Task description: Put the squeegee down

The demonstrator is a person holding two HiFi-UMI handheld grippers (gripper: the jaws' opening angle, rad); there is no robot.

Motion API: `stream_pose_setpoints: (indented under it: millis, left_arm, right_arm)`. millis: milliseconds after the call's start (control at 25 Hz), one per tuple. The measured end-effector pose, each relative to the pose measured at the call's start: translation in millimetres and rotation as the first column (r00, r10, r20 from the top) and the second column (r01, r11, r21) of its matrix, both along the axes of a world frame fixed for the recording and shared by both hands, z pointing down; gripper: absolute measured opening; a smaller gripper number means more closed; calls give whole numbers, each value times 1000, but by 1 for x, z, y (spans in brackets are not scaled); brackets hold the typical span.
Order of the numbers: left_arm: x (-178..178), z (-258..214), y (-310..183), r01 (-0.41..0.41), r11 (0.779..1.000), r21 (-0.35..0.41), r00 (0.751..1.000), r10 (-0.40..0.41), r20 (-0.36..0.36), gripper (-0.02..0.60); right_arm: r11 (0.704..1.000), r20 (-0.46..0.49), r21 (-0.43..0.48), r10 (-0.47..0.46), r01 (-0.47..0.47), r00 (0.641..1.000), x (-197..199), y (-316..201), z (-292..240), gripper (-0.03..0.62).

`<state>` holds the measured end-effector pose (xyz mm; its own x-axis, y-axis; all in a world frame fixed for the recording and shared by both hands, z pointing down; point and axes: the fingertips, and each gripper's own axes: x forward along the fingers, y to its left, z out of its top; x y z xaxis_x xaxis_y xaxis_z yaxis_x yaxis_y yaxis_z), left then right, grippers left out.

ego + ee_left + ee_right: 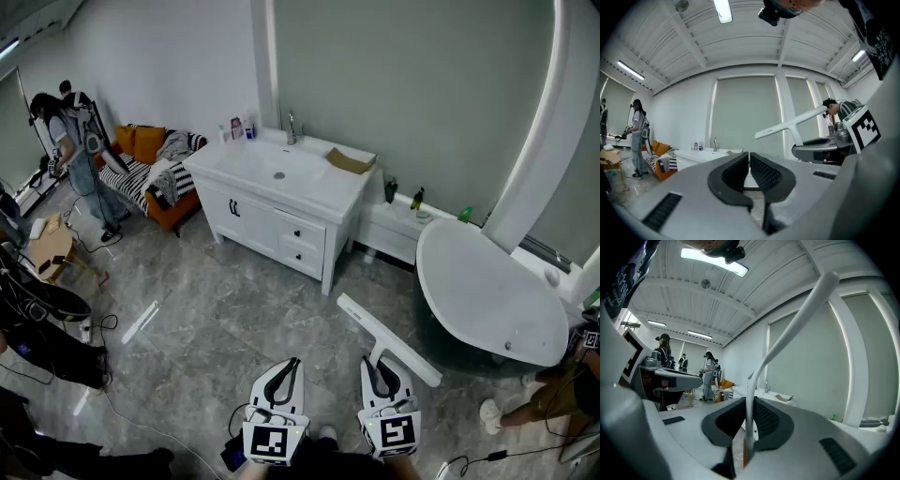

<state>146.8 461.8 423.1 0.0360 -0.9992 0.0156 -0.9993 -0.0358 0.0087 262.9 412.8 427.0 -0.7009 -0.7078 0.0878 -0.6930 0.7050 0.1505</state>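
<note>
The right gripper (379,367) has its 2 jaws clamped on the handle of the white squeegee (389,339), which is held above the grey floor (234,309), between the vanity (281,202) and the bathtub (487,291). The blade bar sits crosswise ahead of the jaws. Its long axis runs (in the head view) from upper left to lower right, and the handle points back into the gripper. The left gripper (291,366) has its jaws pressed together on nothing.
</note>
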Motion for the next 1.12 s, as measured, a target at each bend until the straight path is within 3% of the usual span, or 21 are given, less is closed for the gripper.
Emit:
stream_pose_setpoints:
  millis: [400,720,1120]
  left_arm:
    - [-13,-3,11,57,998,4,998,-57,-6,15]
    - [11,-8,18,63,998,23,998,-63,-9,15]
    - [29,-5,23,89,996,19,995,-88,-45,14]
  right_arm:
    - [1000,23,-14,-21,22,1000,-2,13,1,55]
    - [996,77,-37,-79,82,994,18,20,-2,55]
    - [990,65,-82,-113,119,991,33,20,8,55]
